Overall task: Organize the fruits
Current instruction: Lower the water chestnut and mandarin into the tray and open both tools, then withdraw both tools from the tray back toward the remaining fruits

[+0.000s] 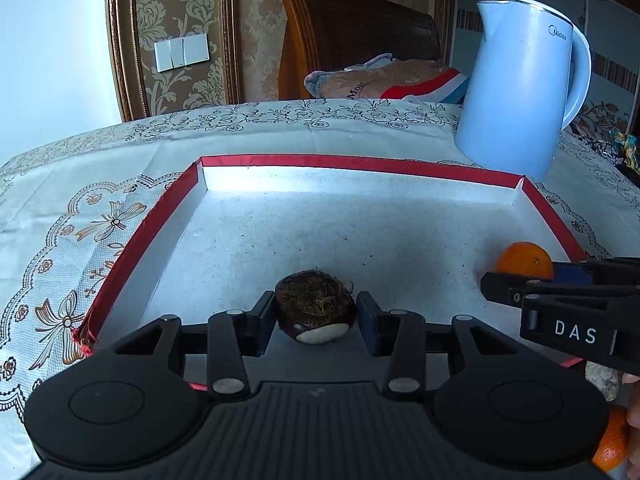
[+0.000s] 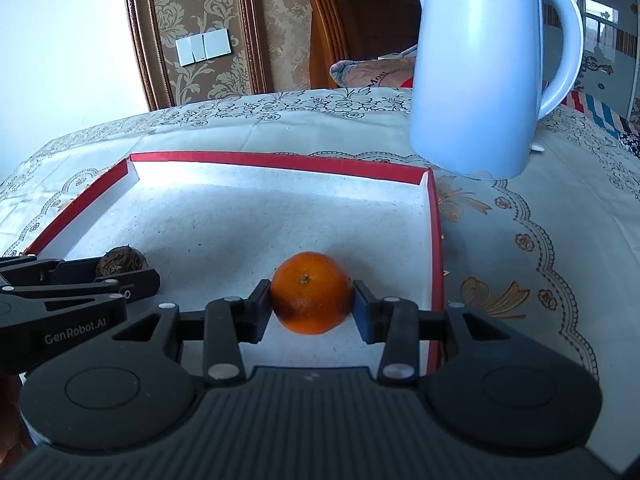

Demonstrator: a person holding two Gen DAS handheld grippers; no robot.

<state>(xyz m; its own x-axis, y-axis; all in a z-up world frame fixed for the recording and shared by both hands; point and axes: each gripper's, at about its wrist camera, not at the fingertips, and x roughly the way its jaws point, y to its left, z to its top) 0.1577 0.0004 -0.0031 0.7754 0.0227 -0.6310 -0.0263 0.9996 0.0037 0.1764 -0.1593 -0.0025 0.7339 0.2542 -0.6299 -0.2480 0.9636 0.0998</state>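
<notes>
Both grippers work inside the red-rimmed tray [image 2: 436,240]: left gripper [image 1: 316,318] closed around a brown water chestnut [image 1: 316,312], right gripper [image 2: 311,306] clamping an orange [image 2: 311,298] near its right wall; placing appears underway, release next.

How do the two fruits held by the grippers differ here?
The orange is bright, smooth and round; the brown fruit is dark, flatter, with fibrous tufts and a pale patch. The right gripper holds the orange, the left gripper the other. Both are over the tray.
</notes>
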